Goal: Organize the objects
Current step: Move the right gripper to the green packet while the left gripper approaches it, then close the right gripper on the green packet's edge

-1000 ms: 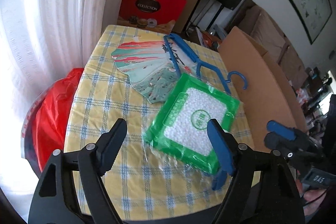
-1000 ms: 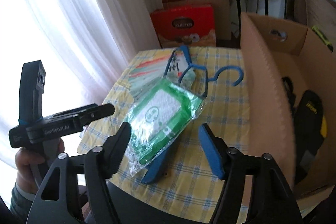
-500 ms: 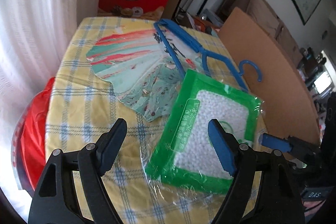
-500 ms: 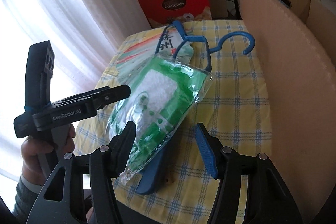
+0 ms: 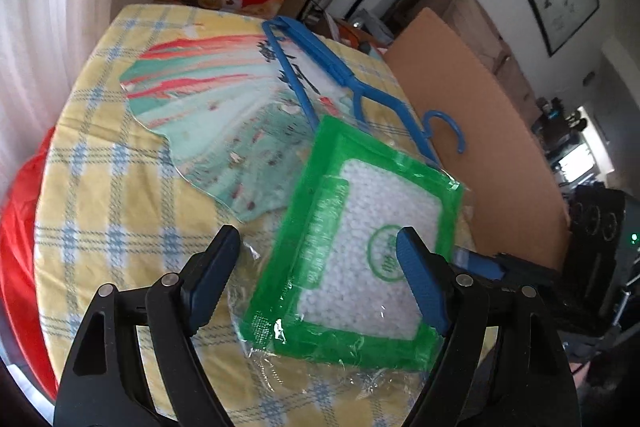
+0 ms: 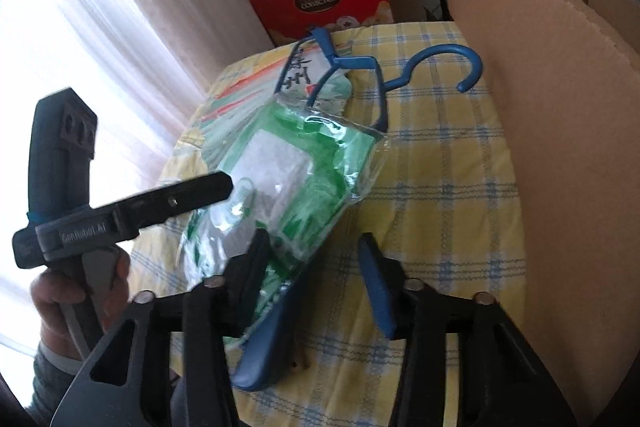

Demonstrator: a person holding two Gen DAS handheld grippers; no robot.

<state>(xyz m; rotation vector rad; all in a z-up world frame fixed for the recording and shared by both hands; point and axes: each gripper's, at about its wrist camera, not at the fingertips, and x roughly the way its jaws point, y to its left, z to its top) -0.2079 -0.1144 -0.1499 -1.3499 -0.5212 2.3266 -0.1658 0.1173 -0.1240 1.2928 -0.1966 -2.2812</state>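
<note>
Now the surface [image 5: 100, 187], under a yellow check cloth, lies below both tools, and a big carton [image 6: 540, 107] stands right of the right tool [image 6: 316, 247]. Ahead of the tools lie a painted fan [image 5: 224, 115], a blue hanger [image 6: 400, 75] and, nearest, a green packet [image 5: 360, 227] atop the hanger's lower end. The left tool [image 5: 316, 255] hangs released just over the packet. The right tool's jaws are closing, with packet edge and hanger end between them, neither pinched yet. Likely the pick-up step; next, a firm pinch, then a lift toward the carton. The hanger underneath may snag.
</note>
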